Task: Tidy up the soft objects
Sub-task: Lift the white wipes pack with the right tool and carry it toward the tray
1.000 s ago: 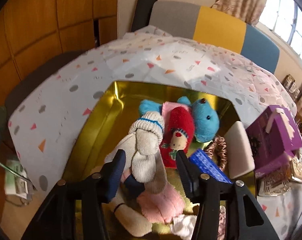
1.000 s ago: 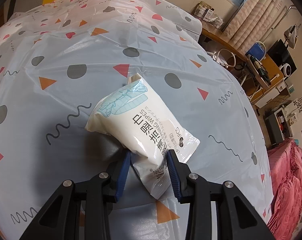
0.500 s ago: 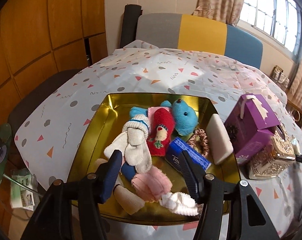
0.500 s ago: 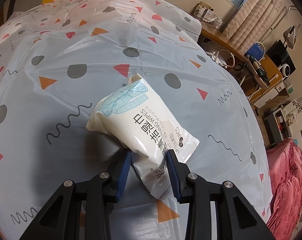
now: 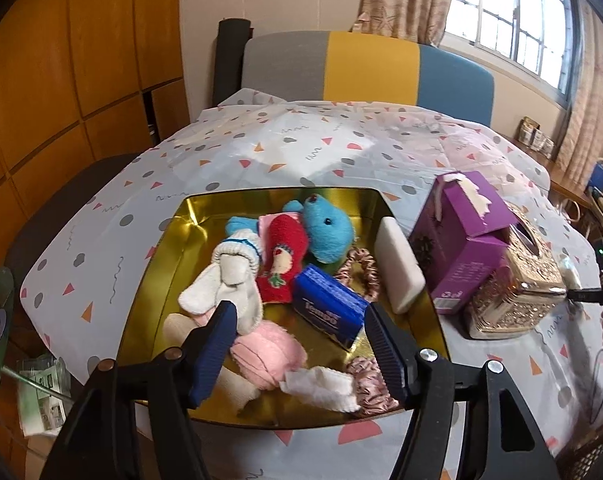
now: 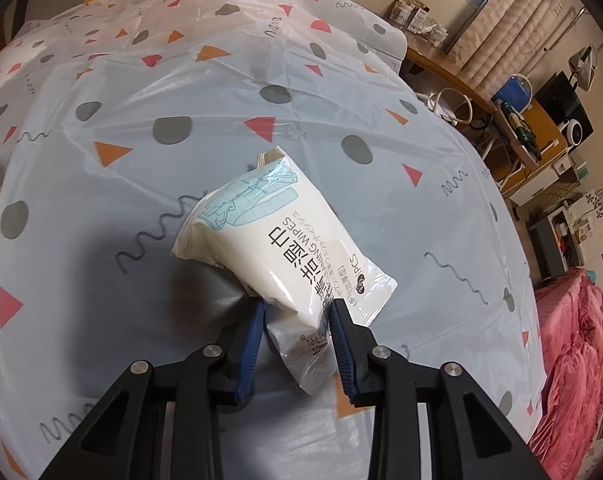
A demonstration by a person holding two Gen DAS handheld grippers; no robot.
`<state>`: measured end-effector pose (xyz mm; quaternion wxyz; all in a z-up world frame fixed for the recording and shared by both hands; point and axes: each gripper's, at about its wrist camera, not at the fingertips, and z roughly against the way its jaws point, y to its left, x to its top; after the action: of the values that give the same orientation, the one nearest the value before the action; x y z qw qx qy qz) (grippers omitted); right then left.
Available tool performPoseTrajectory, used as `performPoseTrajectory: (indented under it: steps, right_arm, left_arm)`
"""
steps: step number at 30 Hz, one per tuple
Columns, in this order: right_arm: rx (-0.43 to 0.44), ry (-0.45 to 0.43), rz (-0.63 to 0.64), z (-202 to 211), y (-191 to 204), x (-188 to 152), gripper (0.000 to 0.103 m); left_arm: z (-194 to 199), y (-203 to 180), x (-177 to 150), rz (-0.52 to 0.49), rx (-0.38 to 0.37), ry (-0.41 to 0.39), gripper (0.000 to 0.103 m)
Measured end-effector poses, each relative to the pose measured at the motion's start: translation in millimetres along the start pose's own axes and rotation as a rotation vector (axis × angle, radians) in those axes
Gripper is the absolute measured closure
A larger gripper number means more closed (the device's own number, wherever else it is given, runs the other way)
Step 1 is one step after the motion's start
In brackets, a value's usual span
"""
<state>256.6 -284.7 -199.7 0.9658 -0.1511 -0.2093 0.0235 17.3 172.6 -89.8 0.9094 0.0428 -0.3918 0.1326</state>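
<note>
A gold tray [image 5: 173, 248] holds a blue plush bear [image 5: 327, 228], a red stocking toy [image 5: 283, 256], white socks [image 5: 229, 284], a pink sock [image 5: 267, 350], a blue tissue pack [image 5: 327, 310], scrunchies [image 5: 359, 272] and a white pad [image 5: 397, 270]. My left gripper [image 5: 298, 310] hovers above the tray's near side. Its jaws are opening and nothing is pressed between them. In the right wrist view a white wet-wipes packet [image 6: 277, 232] lies on the patterned tablecloth [image 6: 101, 280]. My right gripper [image 6: 297, 305] is shut on the packet's near end.
A purple box [image 5: 465, 240] and an ornate gold tissue box [image 5: 517, 292] stand right of the tray. A grey, yellow and blue chair back [image 5: 365, 68] is behind the table. The table's right edge drops to a desk [image 6: 533, 132] and pink bedding [image 6: 573, 360].
My left gripper has drawn back and up from the tray and its jaws have widened, leaving the white sock lying there. The right gripper and wipes packet have not moved.
</note>
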Motion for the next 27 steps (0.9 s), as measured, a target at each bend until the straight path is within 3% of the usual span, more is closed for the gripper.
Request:
performPoseTrajectory:
  steps: [12,27]
  right_arm:
    - [0.144,0.018,-0.006,19.1,31.2,-8.4,0.07]
    - [0.327,0.0,-0.131,36.7,49.2,2.1,0.075]
  left_arm:
    - [1.6,-9.0,-10.7,-0.04,-0.046,0.023,0.035]
    - [6.5,1.8,-17.9,-0.033,-0.057,0.018,0.035]
